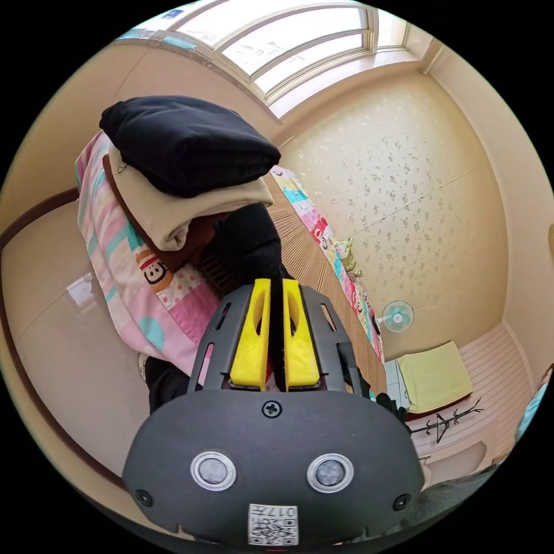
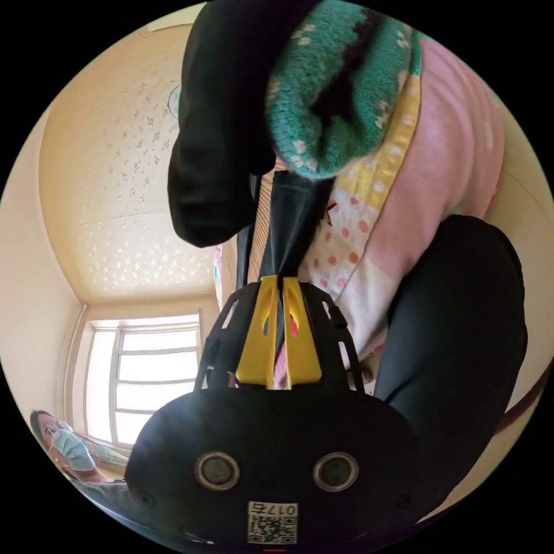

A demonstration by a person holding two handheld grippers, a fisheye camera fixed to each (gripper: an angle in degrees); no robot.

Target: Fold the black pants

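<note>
Bed with pink patchwork cartoon-print cover (image 1: 138, 283) carries a stack of folded clothes, black over beige over brown (image 1: 179, 167). The black fabric pants (image 1: 248, 236) hang up off the bed edge, pinched at two spots: left yellow-jawed tool (image 1: 276, 288) clamped shut on a thin black fold, right yellow-jawed tool (image 2: 276, 285) likewise closed on a taut black strip (image 2: 288, 225) running straight away from its jaws. Long axis likely spans between the two tools; which is nearer the waistband, cannot tell. A green knitted item (image 2: 340, 86) sits just past the right tool.

Home bedroom, quilted bed (image 1: 167, 300), wallpaper (image 1: 415, 190), fan (image 1: 398, 315)
</note>
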